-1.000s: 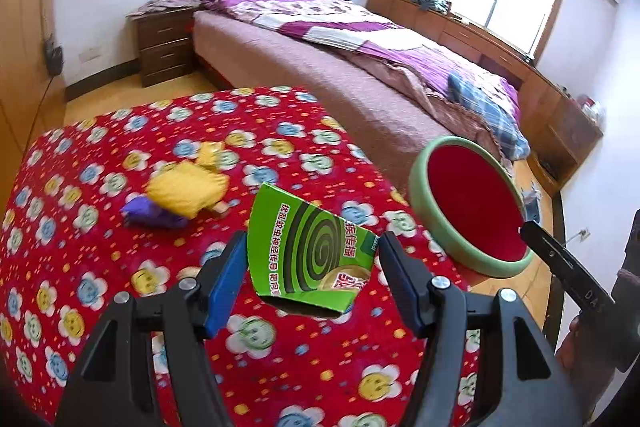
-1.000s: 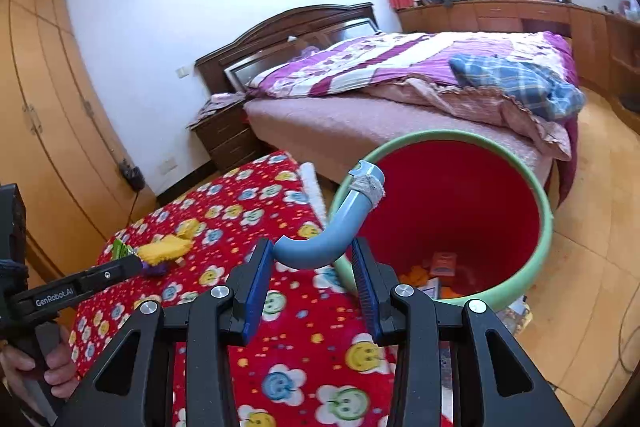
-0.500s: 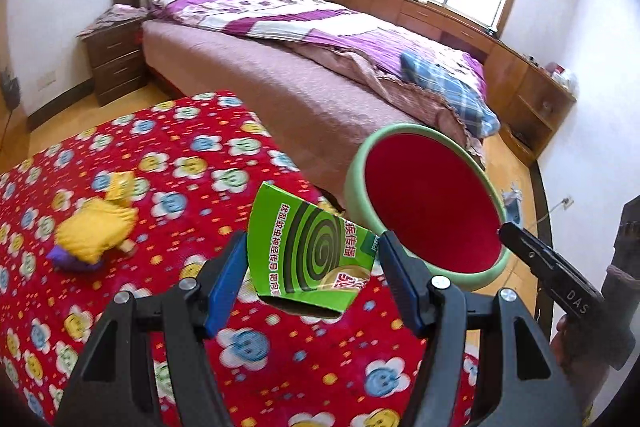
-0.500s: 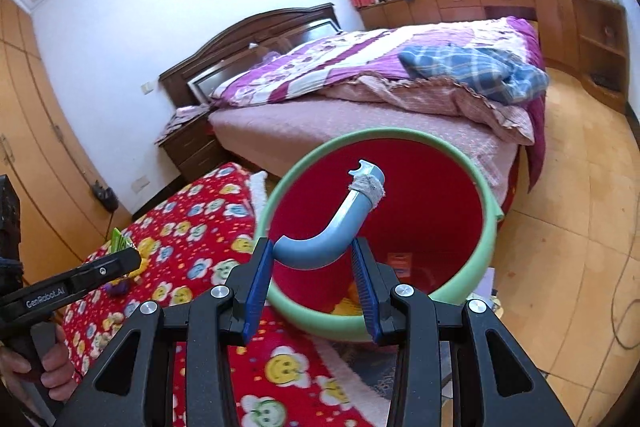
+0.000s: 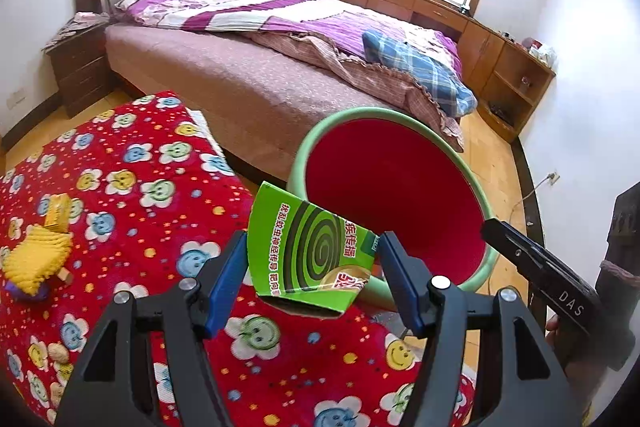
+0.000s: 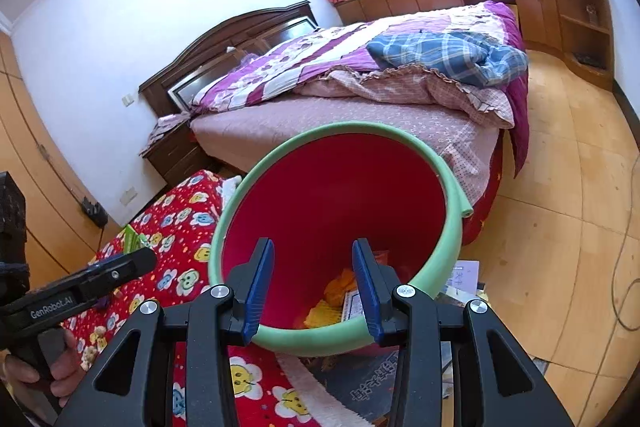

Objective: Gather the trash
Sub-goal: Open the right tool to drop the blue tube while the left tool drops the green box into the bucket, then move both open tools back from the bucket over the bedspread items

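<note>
A bedroom: a bed (image 5: 248, 67) with a purple quilt, wooden floor, and a tabletop (image 5: 132, 187) under a red smiley-flower cloth, with a red bin (image 6: 336, 195) rimmed in green foam standing just beside it.

Changes since a second ago: my right gripper (image 6: 314, 283) held a curved blue pipe piece then; now its fingers (image 6: 260, 283) stand spread with nothing between them, poised over the bin's near rim. The pipe piece is no longer visible. My left gripper (image 5: 312, 279) has swung from over the cloth toward the bin, which now fills more of both views.

Count: one bin, two grippers, one green mosquito-coil box (image 5: 308, 259) pinched between my left fingers (image 5: 228, 279), one yellow knitted item (image 5: 34, 261) and one small yellow carton (image 5: 58, 213) on the cloth.

View differences: only the right wrist view looks into the bin, showing orange wrappers and a white packet (image 6: 352, 301) at the bottom, and papers on the floor beside it. Only the left view shows the box in full; the right view catches just a green corner of it.
</note>
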